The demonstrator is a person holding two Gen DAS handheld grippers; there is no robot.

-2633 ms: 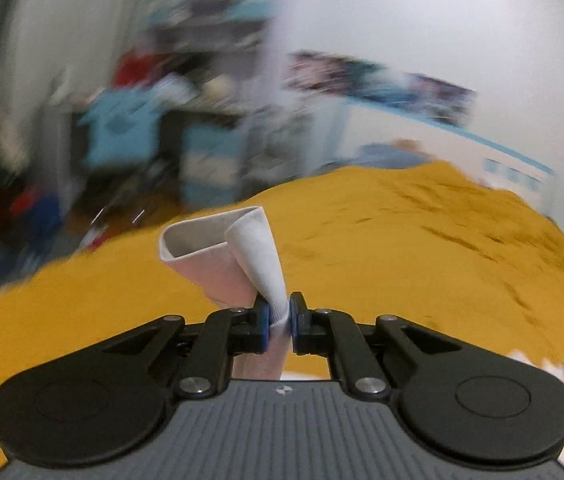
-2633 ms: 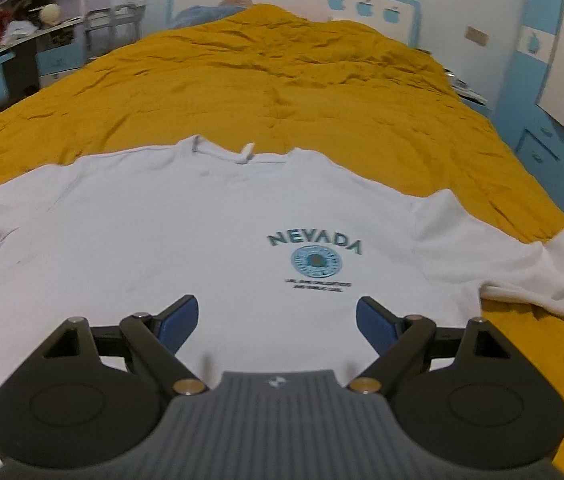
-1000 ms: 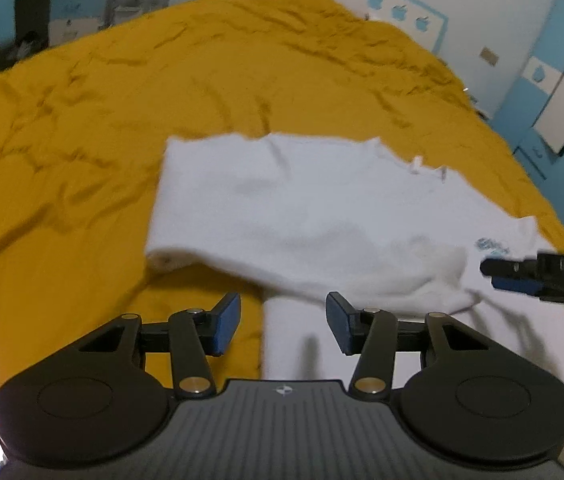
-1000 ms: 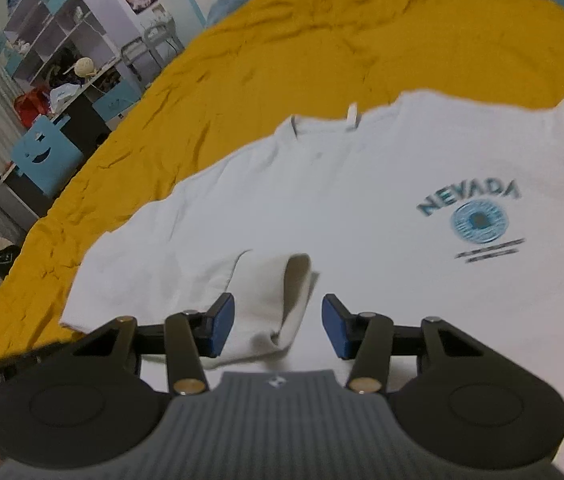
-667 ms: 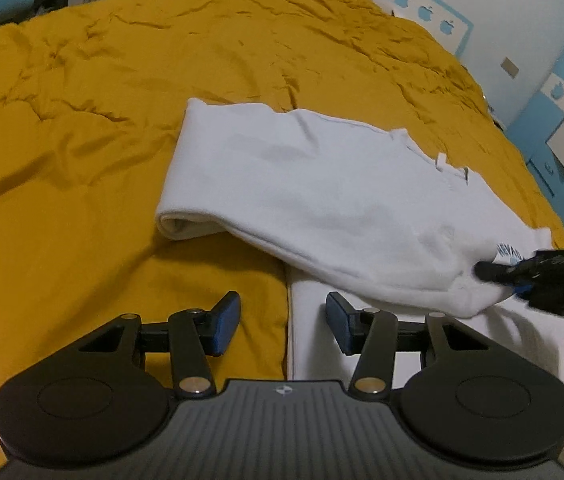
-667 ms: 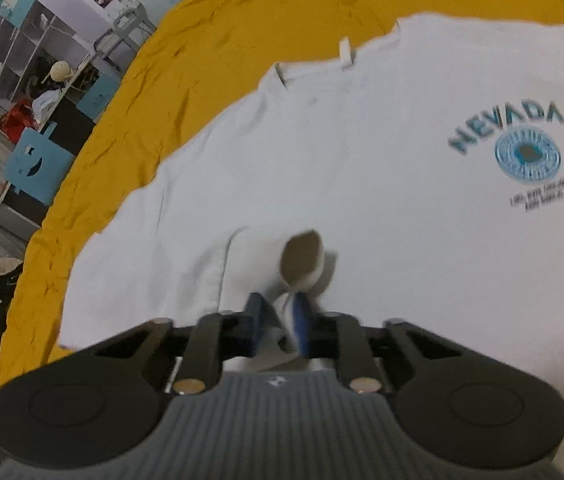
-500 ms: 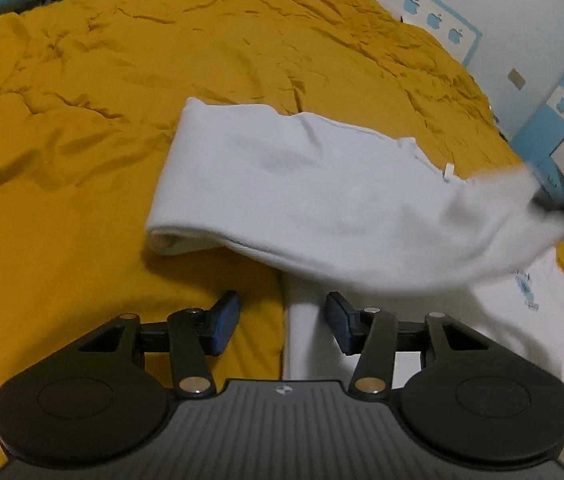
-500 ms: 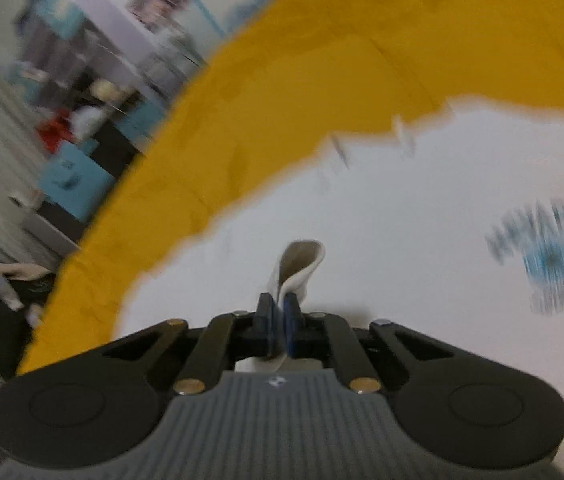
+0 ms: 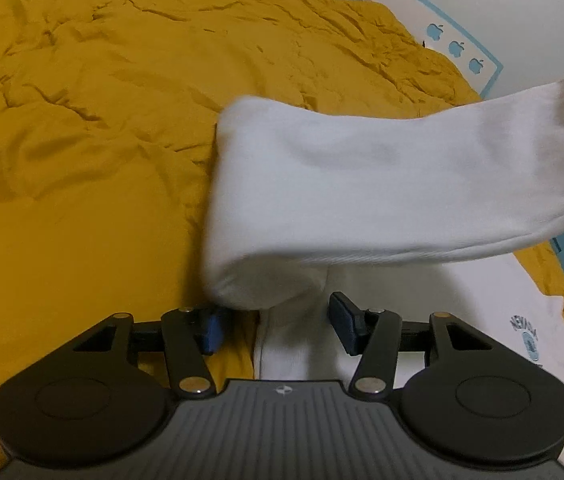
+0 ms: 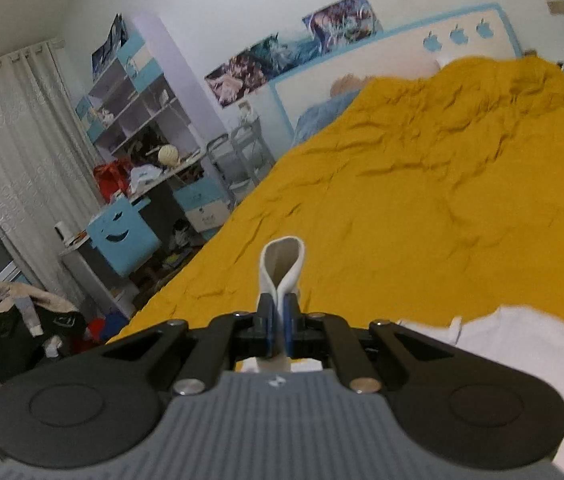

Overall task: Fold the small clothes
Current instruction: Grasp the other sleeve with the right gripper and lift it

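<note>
So my right gripper (image 10: 277, 322) has its blue pads pinched tight on the sleeve (image 10: 282, 264) of the soft white cotton T-shirt with a teal NEVADA print (image 9: 422, 184), and the cuff pokes up as a little loop. The lifted part stretches like a thick smooth band over the wrinkly mustard-yellow bedspread (image 9: 93, 140); the rest lies flat on it. My left gripper (image 9: 277, 328) sits half spread, holding nothing, low at the shirt's edge with fabric between the pads. The print's blurry here.
</note>
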